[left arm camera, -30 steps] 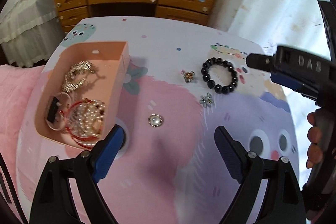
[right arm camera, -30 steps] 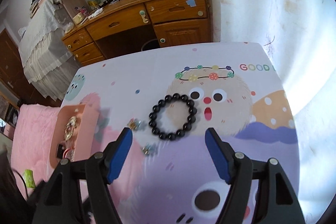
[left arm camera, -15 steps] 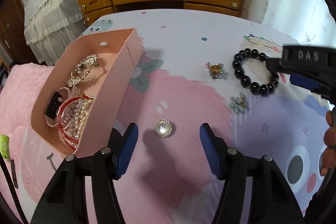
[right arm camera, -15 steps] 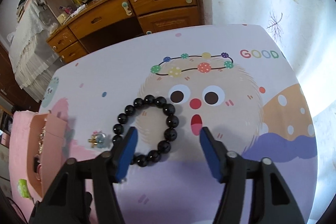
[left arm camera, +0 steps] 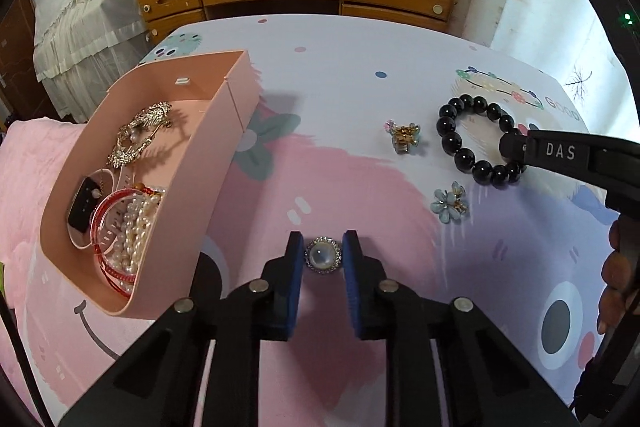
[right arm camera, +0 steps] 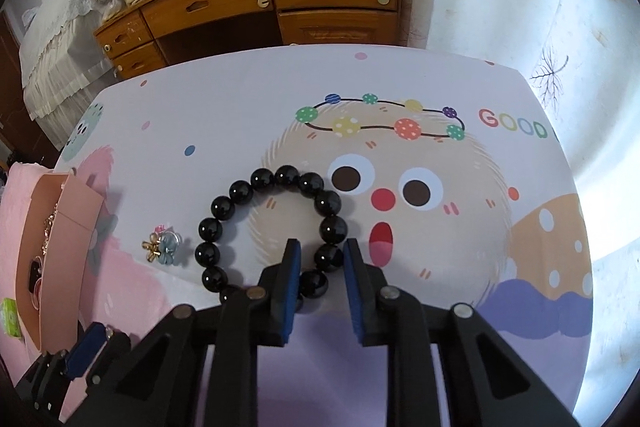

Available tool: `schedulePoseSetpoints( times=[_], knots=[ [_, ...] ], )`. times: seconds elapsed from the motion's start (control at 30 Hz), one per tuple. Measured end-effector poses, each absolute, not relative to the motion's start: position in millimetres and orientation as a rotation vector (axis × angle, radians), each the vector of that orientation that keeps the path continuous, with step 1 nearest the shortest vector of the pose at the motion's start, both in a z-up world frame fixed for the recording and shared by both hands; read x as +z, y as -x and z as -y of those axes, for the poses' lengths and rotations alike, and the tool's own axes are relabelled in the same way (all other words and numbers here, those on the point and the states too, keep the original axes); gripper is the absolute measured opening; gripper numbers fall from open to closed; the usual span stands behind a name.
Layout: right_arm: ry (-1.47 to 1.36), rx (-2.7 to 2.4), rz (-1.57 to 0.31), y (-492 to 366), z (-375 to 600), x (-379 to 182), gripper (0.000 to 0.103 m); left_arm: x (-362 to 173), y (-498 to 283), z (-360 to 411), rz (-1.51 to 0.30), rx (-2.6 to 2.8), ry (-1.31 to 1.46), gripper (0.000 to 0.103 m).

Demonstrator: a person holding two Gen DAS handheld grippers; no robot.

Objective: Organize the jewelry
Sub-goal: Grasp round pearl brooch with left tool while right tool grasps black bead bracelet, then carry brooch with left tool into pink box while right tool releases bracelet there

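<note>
Both grippers slant steeply downward; the left gripper (left arm camera: 323,255) is closing its blue pads on a pearl brooch (left arm camera: 323,255); the right gripper (right arm camera: 320,261) is closing around a black bead bracelet's (right arm camera: 276,223) near side.

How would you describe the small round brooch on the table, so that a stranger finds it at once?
Start at the pink box on the cartoon tablecloth, then look right of its near end. There the round brooch lies between the blue fingers of the closing left gripper. Unlike the flower clips and black bead bracelet, it is one pale pearly dome ringed with tiny sparkling stones.
</note>
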State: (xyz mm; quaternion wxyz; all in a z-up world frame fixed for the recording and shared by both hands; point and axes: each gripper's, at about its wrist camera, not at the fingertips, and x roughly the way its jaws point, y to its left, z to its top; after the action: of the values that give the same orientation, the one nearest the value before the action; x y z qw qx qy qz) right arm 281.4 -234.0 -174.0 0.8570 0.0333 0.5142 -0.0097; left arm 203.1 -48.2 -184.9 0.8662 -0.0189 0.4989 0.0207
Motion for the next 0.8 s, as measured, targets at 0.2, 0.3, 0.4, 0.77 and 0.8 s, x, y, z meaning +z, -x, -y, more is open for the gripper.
schedulePoseSetpoints(
  times=[0.2,0.3,0.4,0.77,0.8],
  knots=[
    [-0.096,0.038,-1.042,-276.3,232.6,-159.2,0.015,-184.9,-206.5,46.0,-1.071,0.024,0.055,0.017],
    [-0.119,0.062,-1.014,-272.6,232.9,-147.2,0.015,-183.6,-208.0,38.4,-1.093,0.028,0.097,0.017],
    [-0.163,0.1,-0.974,-267.5,233.0,-132.3,0.015,-181.7,-205.9,28.9,-1.114,0.034,0.14,0.017],
    [-0.219,0.173,-0.817,-245.8,209.7,-82.6,0.015,-148.4,-194.5,0.2,-1.091,-0.011,0.155,0.017],
    [-0.226,0.182,-0.8,-243.3,206.8,-78.2,0.015,-144.5,-193.0,-2.1,-1.084,-0.022,0.149,0.017]
  ],
)
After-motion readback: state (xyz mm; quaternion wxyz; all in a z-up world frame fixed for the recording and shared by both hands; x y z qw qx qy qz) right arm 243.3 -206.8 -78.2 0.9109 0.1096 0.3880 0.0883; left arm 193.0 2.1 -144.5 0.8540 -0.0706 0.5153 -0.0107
